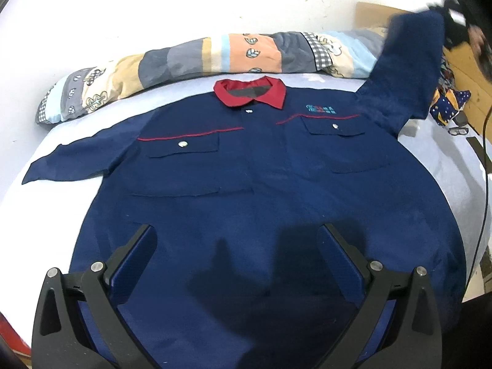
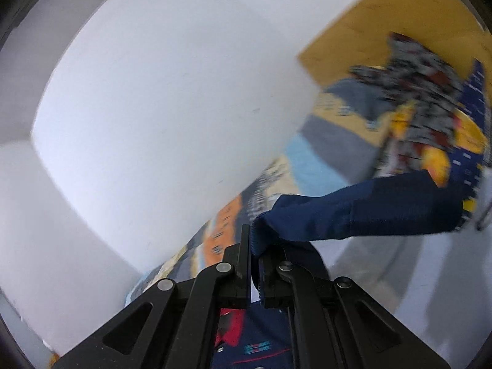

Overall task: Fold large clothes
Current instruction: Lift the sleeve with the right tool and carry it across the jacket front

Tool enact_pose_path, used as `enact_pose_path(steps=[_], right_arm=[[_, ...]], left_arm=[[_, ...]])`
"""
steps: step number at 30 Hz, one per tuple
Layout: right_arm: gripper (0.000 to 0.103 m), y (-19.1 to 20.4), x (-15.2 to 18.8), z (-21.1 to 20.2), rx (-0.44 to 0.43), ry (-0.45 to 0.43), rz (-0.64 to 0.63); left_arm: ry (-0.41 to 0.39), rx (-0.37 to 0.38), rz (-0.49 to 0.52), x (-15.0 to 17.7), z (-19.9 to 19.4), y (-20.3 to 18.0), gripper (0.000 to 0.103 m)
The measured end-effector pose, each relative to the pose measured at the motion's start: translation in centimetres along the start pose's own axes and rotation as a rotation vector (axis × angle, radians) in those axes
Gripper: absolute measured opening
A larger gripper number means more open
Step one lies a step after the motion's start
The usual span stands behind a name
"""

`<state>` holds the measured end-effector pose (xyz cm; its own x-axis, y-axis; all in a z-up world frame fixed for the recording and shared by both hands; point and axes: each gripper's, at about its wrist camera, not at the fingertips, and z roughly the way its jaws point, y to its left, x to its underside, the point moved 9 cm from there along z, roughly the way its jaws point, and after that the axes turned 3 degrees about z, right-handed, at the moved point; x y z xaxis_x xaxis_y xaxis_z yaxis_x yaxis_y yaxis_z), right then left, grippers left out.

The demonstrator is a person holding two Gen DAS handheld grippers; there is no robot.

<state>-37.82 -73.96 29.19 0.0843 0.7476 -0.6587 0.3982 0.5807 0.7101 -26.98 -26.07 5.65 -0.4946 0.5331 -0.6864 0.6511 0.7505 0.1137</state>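
Observation:
A navy work shirt (image 1: 264, 166) with a red collar (image 1: 249, 92) lies front up on the pale blue bed sheet (image 1: 77, 123). Its left sleeve (image 1: 61, 166) lies flat. Its right sleeve (image 1: 406, 70) is lifted up at the far right. My left gripper (image 1: 236, 240) is open and empty, hovering over the shirt's lower hem. My right gripper (image 2: 253, 246) is shut on the cuff of the right sleeve (image 2: 353, 212), held in the air; it shows blurred in the left wrist view (image 1: 461, 18).
A rolled patchwork quilt (image 1: 200, 58) lies along the far side of the bed against the white wall (image 1: 184, 0). A dark patterned cloth (image 1: 449, 104) and a wooden board (image 1: 467, 58) are at the right. A black cable (image 1: 486, 160) hangs at the right edge.

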Motion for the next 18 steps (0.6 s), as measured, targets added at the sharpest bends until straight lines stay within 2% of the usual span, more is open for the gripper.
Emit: enact_pose_path(steps=[4, 7, 9, 14, 16, 18], right_arm=[[0.003, 8.6, 3.0, 2.1, -0.064, 0.065, -0.109], [0.003, 15.1, 7.7, 4.4, -0.106, 0.143, -0.207], [0.003, 17.7, 11.2, 6.0, -0.124, 0.2, -0.248], [0.003, 22.2, 24.3, 11.7, -0.116, 0.381, -0.372], [0.003, 22.5, 30.4, 14.0, -0.094, 0.463, -0.429], [0.003, 21.9, 37.6, 16.5, -0.035, 0.548, -0.523]], left_arm=[[-0.029, 0.002, -0.024, -0.2, -1.2, 1.2, 0.103], [-0.051, -0.003, -0.052, -0.3, -2.1, 2.7, 0.103], [-0.061, -0.011, -0.069, -0.3, -2.5, 3.7, 0.103], [-0.075, -0.03, -0.132, 0.2, -3.4, 7.0, 0.103], [-0.076, -0.04, -0.157, 0.4, -3.6, 8.3, 0.103], [-0.073, -0.045, -0.181, 0.6, -3.6, 9.3, 0.103]])
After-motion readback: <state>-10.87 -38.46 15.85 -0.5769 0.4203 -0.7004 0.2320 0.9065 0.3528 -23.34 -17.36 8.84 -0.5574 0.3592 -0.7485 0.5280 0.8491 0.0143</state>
